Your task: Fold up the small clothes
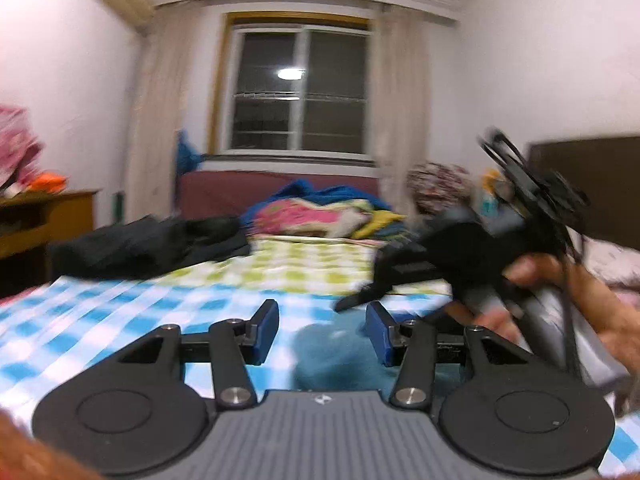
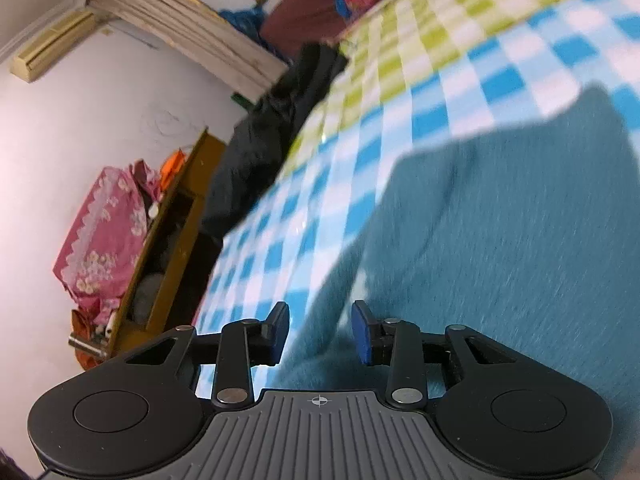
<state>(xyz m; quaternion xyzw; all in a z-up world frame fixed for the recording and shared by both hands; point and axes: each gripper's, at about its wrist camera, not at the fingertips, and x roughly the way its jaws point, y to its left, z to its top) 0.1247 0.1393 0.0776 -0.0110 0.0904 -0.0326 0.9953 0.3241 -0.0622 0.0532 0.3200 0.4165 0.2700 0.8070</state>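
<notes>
Two grippers in use, one per hand. Left gripper [image 1: 322, 330]: jaws partly apart, blue pads facing each other, nothing between them; it hangs above the bed and points roughly level toward the window [image 1: 300, 88]. Right gripper [image 2: 320, 332]: jaws partly apart with a narrower gap, pads clear of cloth, nothing gripped; it points down at the bedding.

No readable writing anywhere. Each gripper body carries one small white crosshair mark near its front edge; no brand text legible.

Teal garment [image 2: 500, 220]: one piece, fuzzy surface, lying flat on the checked sheet [image 2: 340, 184] directly under and ahead of the right gripper, extending to its right. Its far edge runs obliquely across the right wrist view, rising toward one corner ahead and to the right. Long axis cannot be judged, since the cloth runs out of view. From the left gripper the same cloth shows as a blurred teal patch just beyond and below the pads.

Right of the left gripper, the person's hand [image 1: 532, 288] holds the other gripper's handle.

Farther out: one black garment [image 1: 148, 248] ahead-left on the sheet, one colourful pile of bedding [image 1: 320, 216] ahead, one wooden cabinet [image 1: 48, 216] far left.
</notes>
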